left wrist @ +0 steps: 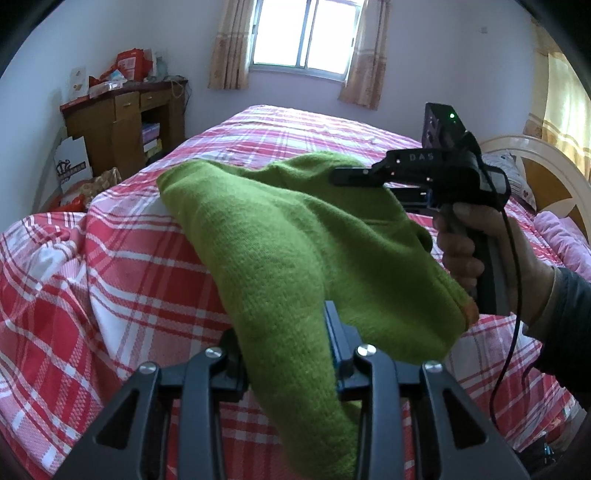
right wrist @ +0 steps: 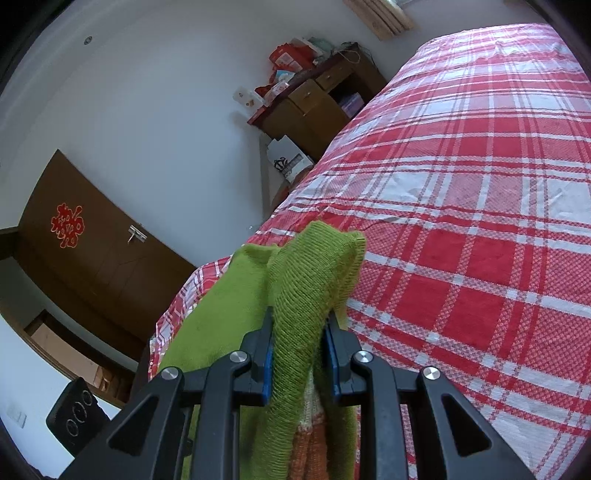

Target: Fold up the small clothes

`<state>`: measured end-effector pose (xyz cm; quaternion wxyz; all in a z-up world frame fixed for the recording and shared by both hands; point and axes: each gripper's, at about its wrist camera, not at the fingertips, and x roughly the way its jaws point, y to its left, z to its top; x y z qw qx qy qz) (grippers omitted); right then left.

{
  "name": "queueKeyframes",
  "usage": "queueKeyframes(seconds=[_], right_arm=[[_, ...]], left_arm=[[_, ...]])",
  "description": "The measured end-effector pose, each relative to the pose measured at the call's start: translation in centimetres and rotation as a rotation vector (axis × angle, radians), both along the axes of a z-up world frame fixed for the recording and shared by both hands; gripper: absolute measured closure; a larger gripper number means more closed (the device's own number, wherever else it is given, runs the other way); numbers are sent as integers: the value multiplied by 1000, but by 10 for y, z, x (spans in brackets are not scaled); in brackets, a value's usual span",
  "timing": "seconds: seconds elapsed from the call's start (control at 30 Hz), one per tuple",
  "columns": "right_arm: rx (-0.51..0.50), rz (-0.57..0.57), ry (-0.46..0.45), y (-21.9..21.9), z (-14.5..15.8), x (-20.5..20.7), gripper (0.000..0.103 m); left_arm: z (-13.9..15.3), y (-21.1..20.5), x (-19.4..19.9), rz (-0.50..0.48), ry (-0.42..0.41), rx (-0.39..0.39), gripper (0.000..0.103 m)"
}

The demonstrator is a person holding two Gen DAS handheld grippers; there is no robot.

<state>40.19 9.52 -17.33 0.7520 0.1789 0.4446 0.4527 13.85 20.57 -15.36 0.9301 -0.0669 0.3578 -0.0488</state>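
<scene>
One green knit garment (left wrist: 280, 251), lifted above plaid bed (left wrist: 110, 280). Clamped at 6 o'clock by left gripper (left wrist: 291, 354). Pinched likewise at 3 o'clock by right gripper (right wrist: 301, 354).

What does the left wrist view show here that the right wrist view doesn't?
Only the left wrist view shows the right gripper in the person's hand, the bright window and the cream headboard. Only the right shows the dark brown door. Both show the green knitted garment clamped over the red plaid bedspread, plus the wooden desk.
</scene>
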Motion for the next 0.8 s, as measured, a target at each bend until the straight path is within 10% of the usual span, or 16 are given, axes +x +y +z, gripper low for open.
queueKeyframes(seconds=[0.8], right_arm=[[-88, -78, 48, -13, -27, 9, 73]], left_arm=[[2, -1, -6, 40, 23, 89, 30]])
